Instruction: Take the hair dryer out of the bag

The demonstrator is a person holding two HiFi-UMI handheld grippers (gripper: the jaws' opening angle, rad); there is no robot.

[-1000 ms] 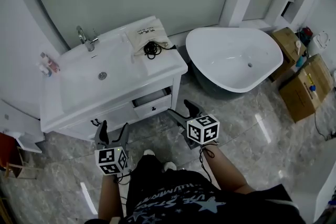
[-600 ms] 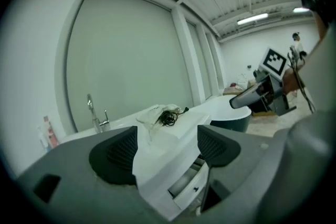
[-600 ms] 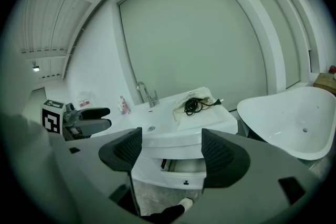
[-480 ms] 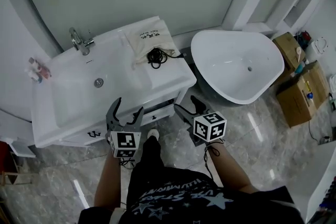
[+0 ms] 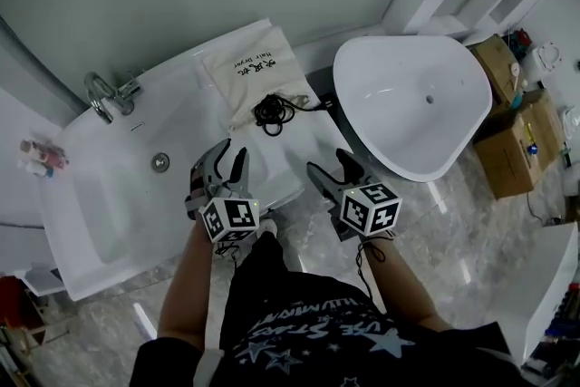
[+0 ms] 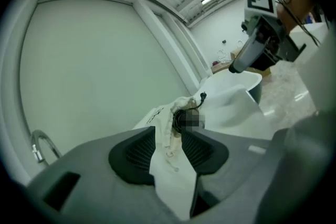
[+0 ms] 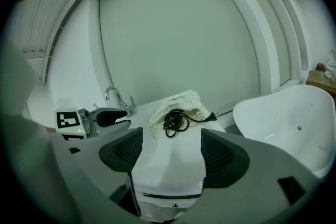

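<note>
A cream drawstring bag (image 5: 246, 68) lies on the white vanity top (image 5: 299, 154), its mouth toward me. A coiled black cord (image 5: 269, 111) spills out of the mouth; the hair dryer's body is hidden inside. My left gripper (image 5: 231, 157) hovers over the counter's front, just short of the bag, its jaws closing with nothing between them. In the left gripper view the bag (image 6: 164, 117) and cord (image 6: 180, 116) lie straight ahead. My right gripper (image 5: 333, 166) stands open at the counter's front right corner, and its view shows the bag (image 7: 179, 102) and cord (image 7: 175, 120) ahead.
A basin with a chrome faucet (image 5: 103, 94) fills the vanity's left part. A white bathtub (image 5: 408, 95) stands close on the right. Cardboard boxes (image 5: 513, 124) sit beyond it on the marble floor. Small bottles (image 5: 38, 155) stand at the far left.
Both grippers have come forward from the floor in front of the vanity to over its front edge. The left one has rolled and its jaws have narrowed.
</note>
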